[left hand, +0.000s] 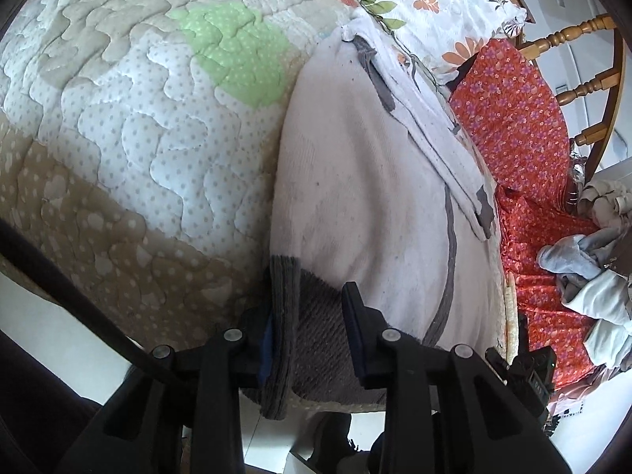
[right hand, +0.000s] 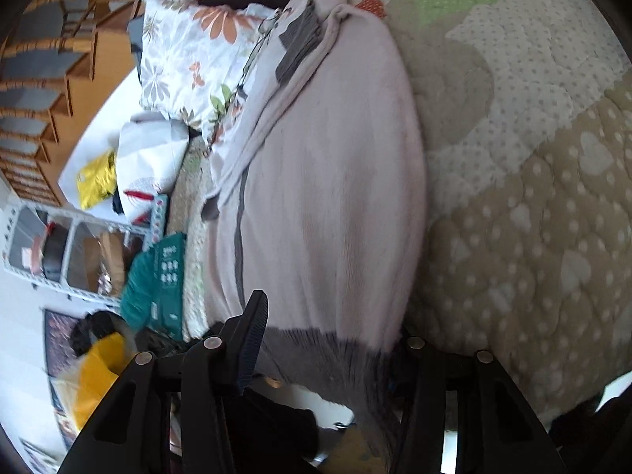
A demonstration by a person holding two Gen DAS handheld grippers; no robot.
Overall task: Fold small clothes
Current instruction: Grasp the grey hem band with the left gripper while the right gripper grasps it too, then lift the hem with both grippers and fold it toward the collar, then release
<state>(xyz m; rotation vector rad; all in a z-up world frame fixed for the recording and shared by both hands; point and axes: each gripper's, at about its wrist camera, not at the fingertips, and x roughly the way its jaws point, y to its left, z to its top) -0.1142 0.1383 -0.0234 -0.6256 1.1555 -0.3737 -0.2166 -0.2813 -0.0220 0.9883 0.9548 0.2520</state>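
White garment (left hand: 355,181) with grey trim lies flat on the quilt (left hand: 130,110) of the bed, grey ribbed hem hanging over the near edge. Left gripper (left hand: 308,339): fingers sit either side of the grey hem band (left hand: 316,331), cloth between them, looks clamped on it. Right gripper (right hand: 328,351): jaws wide apart, hem (right hand: 328,351) draped between; right finger is hidden under cloth, so can't tell if it's pinching anything. Folded sleeve with grey cuff (right hand: 300,47) lies along the garment's far side. Floral pillow (right hand: 189,55) and red flowered fabric (left hand: 513,126) beside it; loose grey clothes (left hand: 584,272) further off.
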